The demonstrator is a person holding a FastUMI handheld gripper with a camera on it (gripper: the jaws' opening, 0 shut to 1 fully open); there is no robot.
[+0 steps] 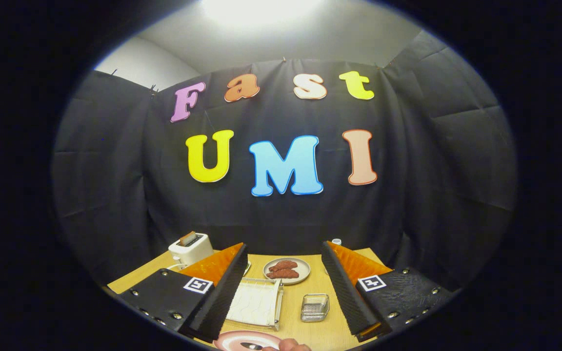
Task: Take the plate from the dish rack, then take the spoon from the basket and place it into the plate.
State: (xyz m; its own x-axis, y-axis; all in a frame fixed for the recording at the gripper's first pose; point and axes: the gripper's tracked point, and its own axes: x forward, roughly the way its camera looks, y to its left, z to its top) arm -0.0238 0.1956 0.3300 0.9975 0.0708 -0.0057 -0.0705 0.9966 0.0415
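1. Between the tongs point(283, 292), at about 6 o'clock on the worktop point(310, 331), lies a pink plate point(242, 340), flat and partly cut off from sight.
2. On the plate rests a dark oval that looks like the spoon point(250, 345) bowl; its handle seems to run towards 3 o'clock, where a fingertip point(293, 345) sits just beside it. The long axis would then lie crosswise to the fingers, though too little shows to be sure.
3. Judged from that, both steps look done or all but done: plate out of the rack point(256, 302), spoon on the plate.
4. The rack, just ahead at 12 o'clock from the plate, stands bare. The wire basket point(314, 307), at about 1 o'clock from the plate, looks empty too.
5. The tongs are spread wide and hold nothing; neither finger touches anything.
6. Beyond the rack, a second plate with sausages point(285, 269) and a toaster point(190, 247) at 10 o'clock play no part.
7. What may be left is only a hand drawing away.
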